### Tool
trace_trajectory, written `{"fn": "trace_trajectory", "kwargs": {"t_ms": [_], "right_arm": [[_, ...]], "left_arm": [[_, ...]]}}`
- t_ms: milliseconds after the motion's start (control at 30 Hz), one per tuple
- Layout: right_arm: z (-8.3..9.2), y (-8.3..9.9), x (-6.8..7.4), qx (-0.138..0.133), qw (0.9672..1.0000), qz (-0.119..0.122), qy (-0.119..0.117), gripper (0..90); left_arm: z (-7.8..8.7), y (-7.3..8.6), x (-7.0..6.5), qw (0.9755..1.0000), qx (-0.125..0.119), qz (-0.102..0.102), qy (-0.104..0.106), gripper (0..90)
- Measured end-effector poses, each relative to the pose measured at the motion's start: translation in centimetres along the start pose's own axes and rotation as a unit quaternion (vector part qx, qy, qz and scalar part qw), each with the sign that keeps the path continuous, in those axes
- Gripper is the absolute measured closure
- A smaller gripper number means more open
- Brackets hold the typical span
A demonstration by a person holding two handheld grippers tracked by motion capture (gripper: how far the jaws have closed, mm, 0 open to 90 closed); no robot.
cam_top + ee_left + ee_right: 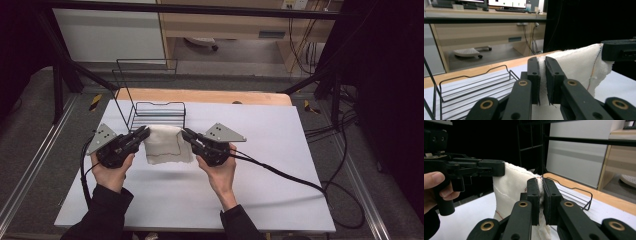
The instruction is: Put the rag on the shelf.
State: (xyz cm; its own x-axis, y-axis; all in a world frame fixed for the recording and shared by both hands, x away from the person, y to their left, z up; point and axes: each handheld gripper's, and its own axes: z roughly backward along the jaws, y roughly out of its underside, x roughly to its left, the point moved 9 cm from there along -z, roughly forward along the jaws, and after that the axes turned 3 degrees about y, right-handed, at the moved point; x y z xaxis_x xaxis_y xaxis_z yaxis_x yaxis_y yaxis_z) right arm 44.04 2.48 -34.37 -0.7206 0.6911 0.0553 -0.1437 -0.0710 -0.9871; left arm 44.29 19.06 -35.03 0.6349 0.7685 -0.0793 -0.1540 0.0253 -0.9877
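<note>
You had the white cloth (167, 144) lifted off the white table (280, 165), hanging between your two hands just in front of the black wire rack (156, 112). Your left gripper (143, 133) was clamped on the cloth's upper left corner, and your right gripper (187, 134) on its upper right corner. In the left gripper view the jaws stood nearly together with only a thin fold of cloth (574, 65) between the pads, and the right gripper view showed the same: jaws almost closed, a pinch of cloth (509, 187) squeezed in the narrow gap.

The cloth looked light and very soft. It sagged below the top edge and its bottom hem curled and wrinkled rather than hanging flat, so it would likely follow whatever your hands did and hold no shape of its own. The weave looked rough and a little fuzzy, so I judged it unlikely to slip from the pads, though a thin pinch near the very edge could pull free if you stretched it hard. A stitched seam ran down one side, and that hemmed edge seemed the firmest place to hold. Corners were the right spots: held there, the cloth stayed spread. Its bottom hem hung close over the table; whether it touched I could not tell.
</note>
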Motion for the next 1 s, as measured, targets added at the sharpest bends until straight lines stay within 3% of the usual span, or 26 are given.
{"fn": "trace_trajectory", "kwargs": {"t_ms": [267,700,1000], "right_arm": [[-0.3,-1.6,0.2,-0.024,0.9997,0.007,0.005,85.1],[-1.6,-3.8,0.5,-0.044,0.999,0.01,0.009,85.2],[-2.4,-5.4,0.4,-0.054,0.9983,0.018,0.013,85.2]], "left_arm": [[0.2,-1.5,0.4,0.9998,-0.017,-0.003,-0.007,82.7],[0.6,-3.6,1.9,0.9992,-0.039,0.001,-0.013,82.7],[0.9,-5.3,2.5,0.9982,-0.056,-0.009,-0.018,82.8]]}}
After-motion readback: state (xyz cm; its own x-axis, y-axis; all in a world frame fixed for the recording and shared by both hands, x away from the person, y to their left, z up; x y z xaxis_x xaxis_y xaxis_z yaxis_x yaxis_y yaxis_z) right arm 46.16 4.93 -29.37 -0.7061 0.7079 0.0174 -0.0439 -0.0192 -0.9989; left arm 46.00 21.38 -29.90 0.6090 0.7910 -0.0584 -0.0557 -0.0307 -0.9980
